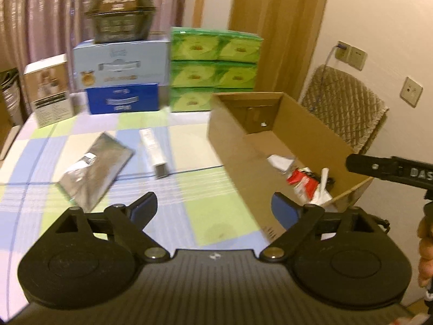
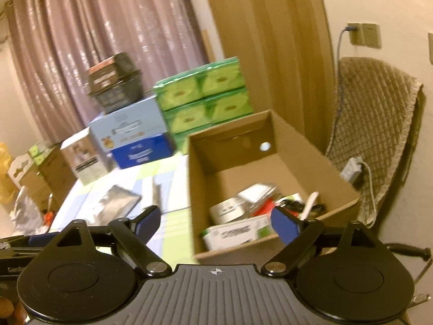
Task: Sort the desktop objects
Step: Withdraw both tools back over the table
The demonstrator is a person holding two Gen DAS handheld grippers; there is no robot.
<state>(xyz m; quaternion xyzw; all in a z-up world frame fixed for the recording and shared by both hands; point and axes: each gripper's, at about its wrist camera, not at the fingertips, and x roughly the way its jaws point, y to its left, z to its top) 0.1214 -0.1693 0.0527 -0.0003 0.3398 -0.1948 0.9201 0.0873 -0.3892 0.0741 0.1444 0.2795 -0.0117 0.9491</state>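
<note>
Both grippers spread and empty at the near edge of the checked table.

Left gripper (image 1: 213,210) and right gripper (image 2: 215,223): jaws wide apart, nothing between the pads. Beyond the left gripper, on the tablecloth (image 1: 81,140), lie a silver foil pouch (image 1: 94,168) and a slim white box (image 1: 154,149), near each other but apart. To their right stands the open cardboard box (image 2: 270,159), holding mixed small items. Stacked cartons (image 1: 121,67) line the far edge.

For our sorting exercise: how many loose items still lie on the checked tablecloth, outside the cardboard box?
2. A silver foil pouch lies left of centre, and a slim white tube box lies beside it, nearer the cardboard box. More may be hidden outside the frame.
</note>
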